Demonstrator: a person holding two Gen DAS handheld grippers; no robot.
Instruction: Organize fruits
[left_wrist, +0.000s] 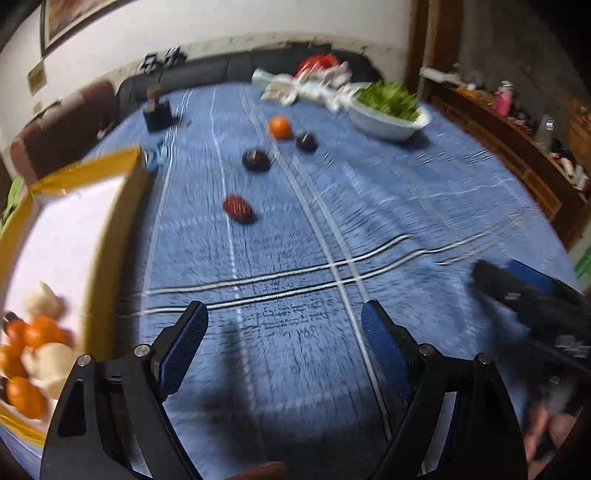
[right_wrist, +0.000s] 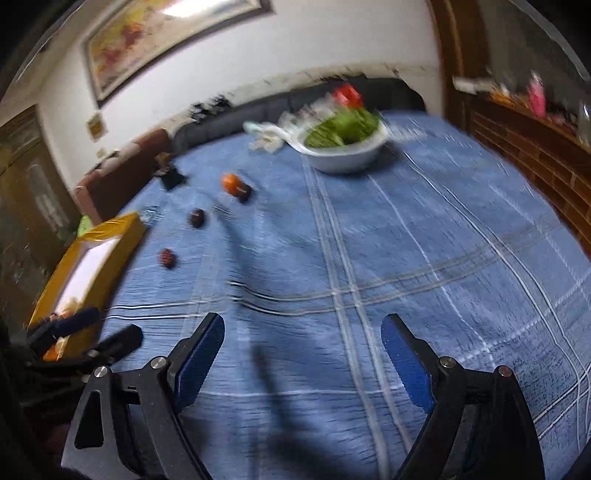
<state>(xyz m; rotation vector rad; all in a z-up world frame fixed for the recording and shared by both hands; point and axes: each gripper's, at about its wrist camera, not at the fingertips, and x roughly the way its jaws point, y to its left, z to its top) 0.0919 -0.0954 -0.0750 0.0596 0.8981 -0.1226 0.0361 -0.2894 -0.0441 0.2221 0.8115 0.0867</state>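
A yellow box (left_wrist: 125, 206) with a white inside is seen at the left edge of a blue checked cloth (left_wrist: 369, 229); oranges (left_wrist: 26, 369) and pale pieces are piled in its near end. Beyond the box, out on the cloth, a reddish fruit (left_wrist: 239, 209), two dark fruits (left_wrist: 256, 159) (left_wrist: 306, 141) and one loose orange (left_wrist: 280, 127) are laid in a line running away from it. A white bowl of greens (left_wrist: 389, 116) is set well apart from the box. Left gripper (left_wrist: 284, 321) is held just beside the box, fingers spread, nothing between. Right gripper (right_wrist: 303, 328) is further from the box, fingers spread, empty. Frames are motion-blurred.
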